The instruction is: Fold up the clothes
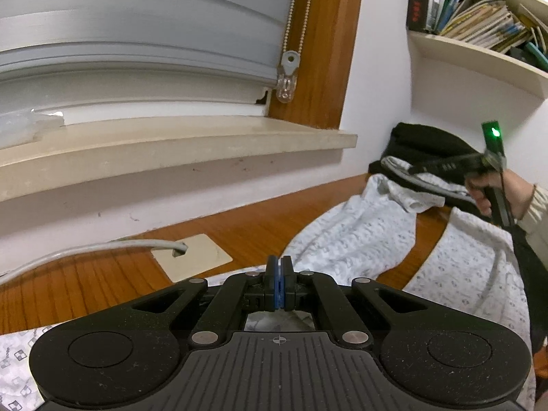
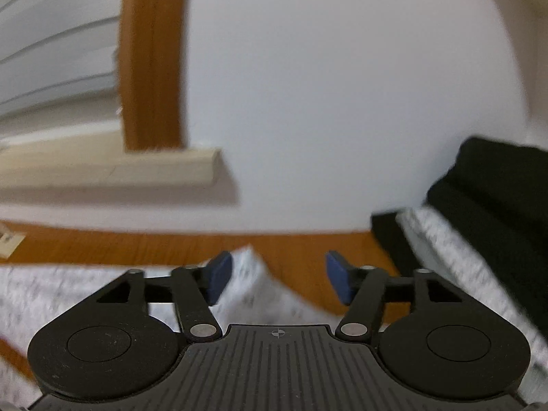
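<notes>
A white garment with a small grey print (image 1: 359, 233) lies spread over the wooden tabletop (image 1: 239, 226). My left gripper (image 1: 279, 284) sits low on its near edge, blue pads pressed together with a thin pale sliver of the cloth between them. In the right wrist view, which is blurred, my right gripper (image 2: 279, 277) stands open above a raised fold of the same garment (image 2: 250, 274), and nothing touches its pads. The left wrist view shows a person's hand (image 1: 493, 191) holding that gripper at the far right, near the back wall.
A pile of black clothing (image 1: 421, 140) (image 2: 486, 185) with a grey piece (image 2: 445, 239) in it sits against the wall at the back right. A stone window sill (image 1: 171, 144) juts out at the left. A grey cable (image 1: 102, 246) runs into a plate on the tabletop. Shelves of books (image 1: 486, 24) hang above.
</notes>
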Available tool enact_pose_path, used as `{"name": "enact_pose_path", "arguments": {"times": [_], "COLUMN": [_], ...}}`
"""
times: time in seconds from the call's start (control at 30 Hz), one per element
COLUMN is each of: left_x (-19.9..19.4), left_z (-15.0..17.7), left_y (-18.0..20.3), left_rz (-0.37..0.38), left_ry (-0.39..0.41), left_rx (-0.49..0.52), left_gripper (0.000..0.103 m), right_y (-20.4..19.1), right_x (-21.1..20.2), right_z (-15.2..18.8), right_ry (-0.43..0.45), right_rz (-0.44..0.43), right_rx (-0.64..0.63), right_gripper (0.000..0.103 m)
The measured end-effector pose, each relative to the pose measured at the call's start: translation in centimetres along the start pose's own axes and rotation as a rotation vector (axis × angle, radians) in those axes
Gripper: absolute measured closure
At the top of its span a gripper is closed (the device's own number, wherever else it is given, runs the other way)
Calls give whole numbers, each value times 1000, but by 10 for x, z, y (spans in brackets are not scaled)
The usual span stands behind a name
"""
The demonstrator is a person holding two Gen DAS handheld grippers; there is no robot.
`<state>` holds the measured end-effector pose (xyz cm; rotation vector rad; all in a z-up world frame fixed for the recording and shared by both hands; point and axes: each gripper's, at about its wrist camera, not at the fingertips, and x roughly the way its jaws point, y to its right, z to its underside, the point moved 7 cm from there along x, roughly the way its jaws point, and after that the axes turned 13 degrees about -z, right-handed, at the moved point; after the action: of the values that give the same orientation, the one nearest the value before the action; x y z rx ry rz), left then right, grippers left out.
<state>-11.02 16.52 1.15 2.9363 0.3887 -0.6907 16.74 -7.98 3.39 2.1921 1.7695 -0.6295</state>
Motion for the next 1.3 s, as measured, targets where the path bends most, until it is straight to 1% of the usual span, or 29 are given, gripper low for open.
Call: {"name": "enact_pose_path", "arguments": {"times": [0.03,0.13,0.2,0.33,0.4,0.43,0.47,0.5,0.57,0.63,0.67,0.73,0.77,0.83,0.87,0.9,0.93,0.97,1.07,1.17,1.27,1.3], "left_x": [0,1,1,2,2,2,2,2,2,2,2,2,3,3,3,4,4,4,5,6,6,6], "left_z": [1,2,3,4,4,5,5,5,5,5,5,5,5,6,6,6,6,7,7,7,7,7], "left_y": [1,4,4,3,3,3,3,3,3,3,4,5,5,6,7,7,6,6,6,5,5,4], "left_rz": [1,3,4,4,4,5,5,5,6,9,11,12,13,12,11,11,10,7,2,0,-3,-4], "left_ry": [-2,-7,-9,-17,-18,-18,-19,-19,-20,-19,-19,-22,-24,-26,-27,-28,-29,-30,-31,-34,-33,-33], "left_rx": [5,16,17,17,20,20,20,19,19,21,23,28,30,33,33,32,31,31,30,28,30,30], "left_gripper": [103,103,103,102,102,102,102,102,102,102,102,102,102,102,102,102,101,101,101,101,101,101], "right_y": [-1,-2,-2,-3,0,3,7,12,22,37,44,57,62,69,71,72,73,73,67,50,26,19], "right_x": [-2,-4,0,12,17,18,18,15,7,-8,-13,-18,-20,-19,-18,-18,-18,-20,-28,-30,-20,-16], "right_z": [8,28,38,41,39,37,34,29,18,6,3,2,3,9,13,16,19,21,19,12,11,11], "right_ry": [-14,-56,-85,-119,-124,-127,-120,-99,-50,31,58,68,67,57,58,61,63,73,130,157,115,100], "right_rz": [-18,-54,-62,-55,-49,-59,-61,-48,-21,14,31,44,54,59,56,60,77,93,130,111,49,44], "right_rx": [-3,-6,-10,-51,-61,-43,-28,-15,17,81,108,163,189,224,235,243,247,251,219,110,19,-13], "right_gripper": [31,31,31,29,33,53,89,96,96,96,96,95,90,90,88,83,65,53,52,52,52,52]}}
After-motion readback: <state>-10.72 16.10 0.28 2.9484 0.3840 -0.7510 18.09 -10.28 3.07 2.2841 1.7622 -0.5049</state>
